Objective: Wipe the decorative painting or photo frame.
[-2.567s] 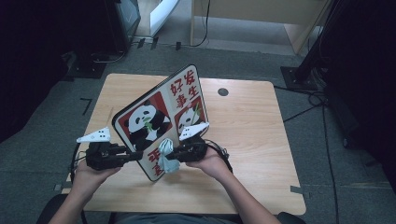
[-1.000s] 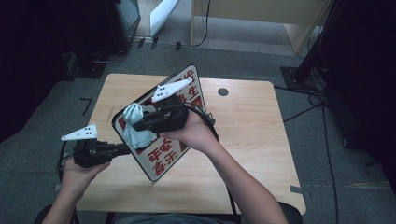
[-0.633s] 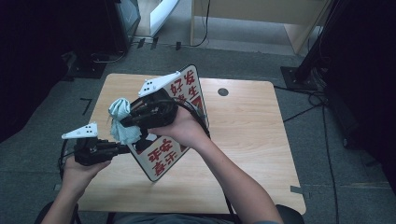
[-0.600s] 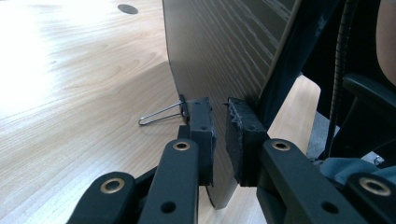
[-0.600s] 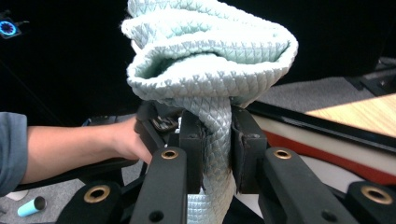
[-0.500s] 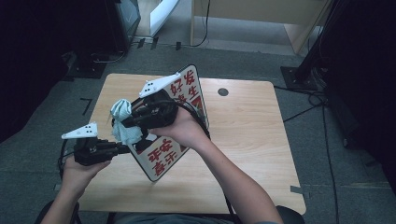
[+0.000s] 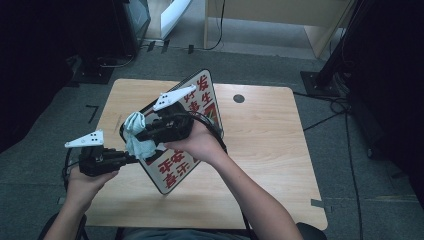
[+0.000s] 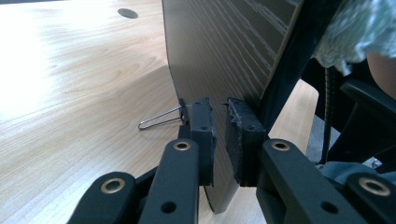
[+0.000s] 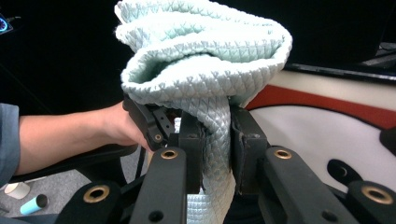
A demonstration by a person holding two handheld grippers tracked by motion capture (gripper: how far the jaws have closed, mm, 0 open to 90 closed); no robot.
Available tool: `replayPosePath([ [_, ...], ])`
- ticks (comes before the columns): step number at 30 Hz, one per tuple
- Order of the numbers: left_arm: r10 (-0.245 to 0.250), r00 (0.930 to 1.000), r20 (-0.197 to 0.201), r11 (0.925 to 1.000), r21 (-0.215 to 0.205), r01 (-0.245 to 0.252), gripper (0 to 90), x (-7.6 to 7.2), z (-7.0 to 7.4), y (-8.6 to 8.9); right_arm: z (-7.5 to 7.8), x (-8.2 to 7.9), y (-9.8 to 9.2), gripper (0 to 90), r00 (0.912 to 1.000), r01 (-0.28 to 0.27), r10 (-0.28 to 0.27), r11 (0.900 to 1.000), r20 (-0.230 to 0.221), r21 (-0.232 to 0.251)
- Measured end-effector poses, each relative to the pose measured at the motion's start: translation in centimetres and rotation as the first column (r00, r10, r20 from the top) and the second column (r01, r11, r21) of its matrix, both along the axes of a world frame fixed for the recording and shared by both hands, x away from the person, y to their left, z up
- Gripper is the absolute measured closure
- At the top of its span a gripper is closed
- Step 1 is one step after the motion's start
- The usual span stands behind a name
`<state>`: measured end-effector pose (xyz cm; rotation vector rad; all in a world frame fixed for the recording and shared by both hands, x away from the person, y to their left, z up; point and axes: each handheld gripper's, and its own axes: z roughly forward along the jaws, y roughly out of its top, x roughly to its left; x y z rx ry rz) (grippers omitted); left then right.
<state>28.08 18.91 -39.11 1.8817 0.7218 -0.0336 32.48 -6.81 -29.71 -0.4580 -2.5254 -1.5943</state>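
Note:
A sign board (image 7: 200, 100) with red characters and a panda picture stands tilted on the wooden table (image 7: 270, 150). My left gripper (image 7: 131, 157) is shut on its lower left edge. In the left gripper view the pads (image 8: 218, 135) pinch the board's grey back (image 8: 224, 51), next to a wire clip (image 8: 161, 120). My right gripper (image 7: 142, 135) is shut on a pale green quilted cloth (image 7: 136, 134) and holds it against the board's left edge. In the right gripper view the cloth (image 9: 205, 60) bulges above the jaws (image 9: 216, 140), with the board's face (image 9: 327, 130) to the right.
The table has a round cable hole (image 7: 238, 98) at its back right. Dark carpet with cables surrounds it, and a light wooden cabinet (image 7: 270, 20) stands behind. The person's left hand (image 9: 116, 126) sits just beyond the cloth.
The right gripper has carried the cloth from the board's lower edge up across its face to the left edge. The left hand has shifted left and the board has turned with it.

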Motion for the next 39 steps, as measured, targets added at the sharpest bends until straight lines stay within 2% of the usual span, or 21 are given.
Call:
replayPosePath([
  [5, -0.01, 1.0, -0.001, 1.0, 0.0, 0.01, 82.8, 0.1, 0.0, 0.0, -0.6, 0.0, -0.3, 77.1, 0.9999, 0.002, -0.002, 1.0, 0.011, -0.004],
  [18, -0.027, 0.9996, -0.004, 0.9996, 0.0, 0.027, 83.7, 0.3, 0.0, 0.1, -2.6, -0.4, -0.9, 77.0, 0.9999, 0.016, -0.016, 1.0, -0.002, 0.007],
  [28, -0.023, 0.9997, 0.009, 0.9997, 0.011, 0.023, 84.9, 0.1, 0.1, 0.0, -4.2, -0.9, -1.3, 77.0, 0.9998, 0.021, -0.021, 1.0, -0.002, -0.005],
  [39, -0.029, 0.9996, -0.002, 0.9996, 0.003, 0.029, 86.0, 0.1, 0.1, -0.1, -6.0, -1.6, -1.8, 76.9, 0.9992, 0.041, -0.041, 0.999, 0.003, -0.02],
])
